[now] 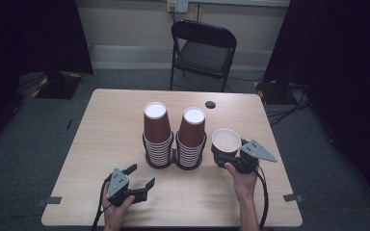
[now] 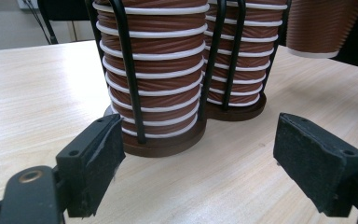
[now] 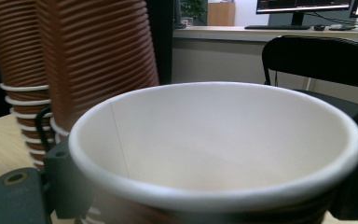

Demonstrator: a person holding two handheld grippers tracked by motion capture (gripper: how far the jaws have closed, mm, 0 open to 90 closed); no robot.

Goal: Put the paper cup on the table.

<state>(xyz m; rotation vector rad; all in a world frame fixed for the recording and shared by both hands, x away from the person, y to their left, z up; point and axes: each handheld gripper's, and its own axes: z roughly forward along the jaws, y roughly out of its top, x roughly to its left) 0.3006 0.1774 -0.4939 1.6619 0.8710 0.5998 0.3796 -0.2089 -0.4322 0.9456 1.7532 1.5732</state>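
Cup [image 1: 226, 141]: upright, mouth up, clamped in right gripper [image 1: 231, 159] beside two stacks [image 1: 175, 137]. Left gripper [image 1: 137, 179]: jaws wide, empty. Handling, as judged: light grip, cup kept level.

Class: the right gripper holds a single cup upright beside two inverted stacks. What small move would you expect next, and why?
Probably lowering the cup to stand on the bare table. The right gripper grips it mouth-up, just right of the two stacks, which sit mouth-down in their wire holder, while the left gripper rests open and empty.

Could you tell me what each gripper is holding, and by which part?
Right gripper grips the brown ribbed paper cup by its sides below the rim; left gripper holds nothing.
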